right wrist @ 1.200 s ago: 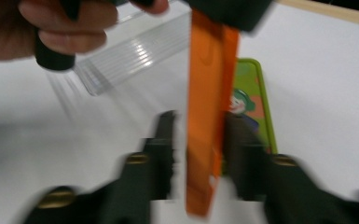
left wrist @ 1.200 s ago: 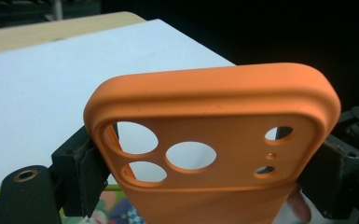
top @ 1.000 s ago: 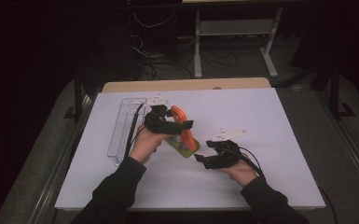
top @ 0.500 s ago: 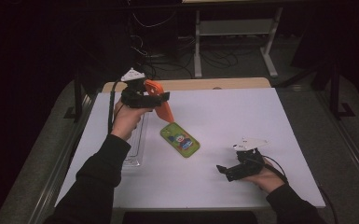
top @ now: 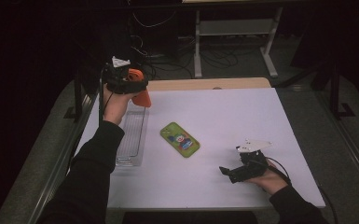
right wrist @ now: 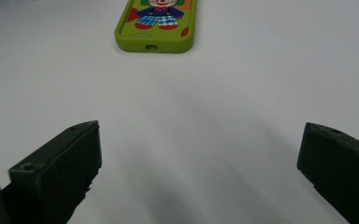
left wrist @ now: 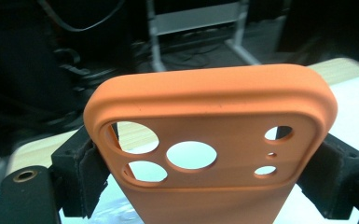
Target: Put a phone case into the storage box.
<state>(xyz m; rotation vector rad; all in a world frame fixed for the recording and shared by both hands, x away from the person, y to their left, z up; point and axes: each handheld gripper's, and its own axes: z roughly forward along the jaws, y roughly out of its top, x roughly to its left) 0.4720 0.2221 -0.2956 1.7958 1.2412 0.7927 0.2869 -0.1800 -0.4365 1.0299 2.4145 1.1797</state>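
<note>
Two grippers were in my hands, and only one carried anything. My left gripper (top: 137,86) was clamped on the orange phone case (left wrist: 210,140), its jaws pressing the case's two long sides just below the camera cutouts, and I held it lifted above the far left corner of the surface (top: 233,116), over the far end of the clear tray (top: 131,140). My right gripper (top: 227,172) rested low near the front right of the surface with its jaws spread wide and nothing between them, pointing toward the green phone (right wrist: 158,23), which lay flat and face-down-looking with its clown picture up, near the middle and well apart from both grippers.

I judged the work to be partway: the orange case was off and in hand, while the green phone lay on its own, apart from it. What seemed left was to set the orange case down, probably in or beside the tray, though I could not tell the exact spot from what showed.

Room was good. Bare surface lay all around the phone and ahead of my right gripper. My left gripper sat close to the far and left edges, with a dark frame and cables beyond, so any swing there wanted care; inward toward the tray was free.
</note>
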